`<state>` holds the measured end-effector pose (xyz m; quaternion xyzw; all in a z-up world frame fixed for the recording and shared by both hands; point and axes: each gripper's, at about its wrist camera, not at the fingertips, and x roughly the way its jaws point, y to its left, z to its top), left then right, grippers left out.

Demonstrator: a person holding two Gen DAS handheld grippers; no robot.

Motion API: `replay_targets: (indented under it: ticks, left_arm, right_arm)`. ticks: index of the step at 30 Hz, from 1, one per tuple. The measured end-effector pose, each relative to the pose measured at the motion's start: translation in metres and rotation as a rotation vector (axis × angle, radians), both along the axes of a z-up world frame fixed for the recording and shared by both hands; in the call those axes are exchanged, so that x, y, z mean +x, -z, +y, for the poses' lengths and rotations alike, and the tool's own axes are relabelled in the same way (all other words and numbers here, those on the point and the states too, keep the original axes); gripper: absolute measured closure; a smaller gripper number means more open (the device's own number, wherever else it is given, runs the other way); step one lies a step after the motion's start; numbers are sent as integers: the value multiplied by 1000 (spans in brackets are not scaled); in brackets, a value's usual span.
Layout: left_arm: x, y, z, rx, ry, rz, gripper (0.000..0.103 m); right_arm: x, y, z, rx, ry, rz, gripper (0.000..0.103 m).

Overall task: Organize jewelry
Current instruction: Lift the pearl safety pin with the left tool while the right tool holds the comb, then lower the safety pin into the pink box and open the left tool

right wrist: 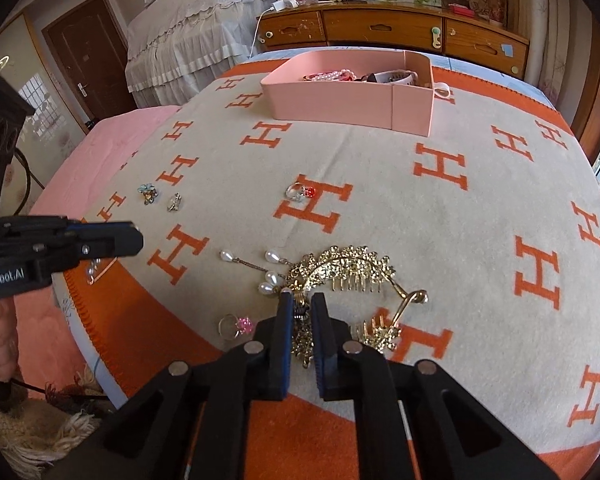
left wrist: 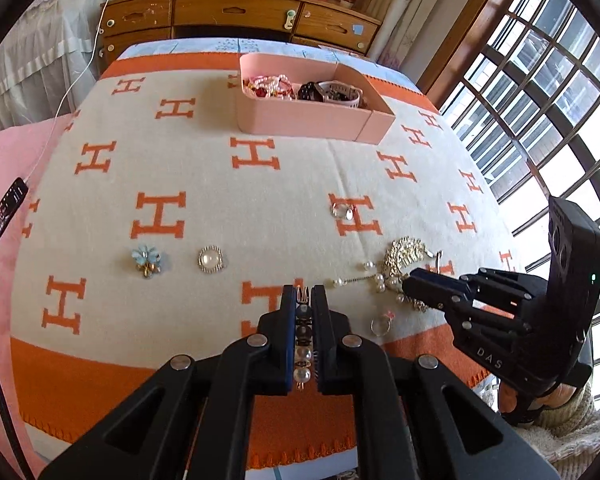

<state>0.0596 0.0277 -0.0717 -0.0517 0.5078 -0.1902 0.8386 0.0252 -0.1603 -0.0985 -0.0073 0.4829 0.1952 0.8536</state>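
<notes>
In the left wrist view, the left tool (left wrist: 303, 300) is seen closed on a pearl hair clip (left wrist: 303, 336), pinched lengthwise between its fingers above the bed's orange-lettered blanket (left wrist: 204, 176). The pink box (left wrist: 300, 120) lies at twelve o'clock, already holding bead bracelets (left wrist: 270, 86) and a watch (left wrist: 338, 92). A blue flower brooch (left wrist: 147, 260), a round pearl brooch (left wrist: 211, 259) and a ring (left wrist: 342, 210) are left on the blanket.

In the right wrist view, the right tool (right wrist: 302, 304) is closed on one end of the gold hair comb (right wrist: 340, 268), which trails toward one o'clock. A pink-stoned ring (right wrist: 236, 326) at nine o'clock and a red-stoned ring (right wrist: 300, 192) at twelve remain loose. The task is judged partly done, with most pieces still outside the box
</notes>
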Motion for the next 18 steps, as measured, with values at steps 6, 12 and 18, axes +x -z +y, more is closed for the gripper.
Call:
replay_targets:
  ticks: [6, 12, 18]
  left_arm:
    - [40, -59, -4, 16, 8, -147, 98]
    - [104, -107, -22, 27, -12, -258, 98]
    - [170, -98, -46, 41, -24, -239, 98]
  right_arm:
    - [23, -55, -16, 93, 65, -96, 99]
    - [70, -126, -29, 173, 108, -238, 103]
    - [105, -131, -20, 145, 99, -232, 103]
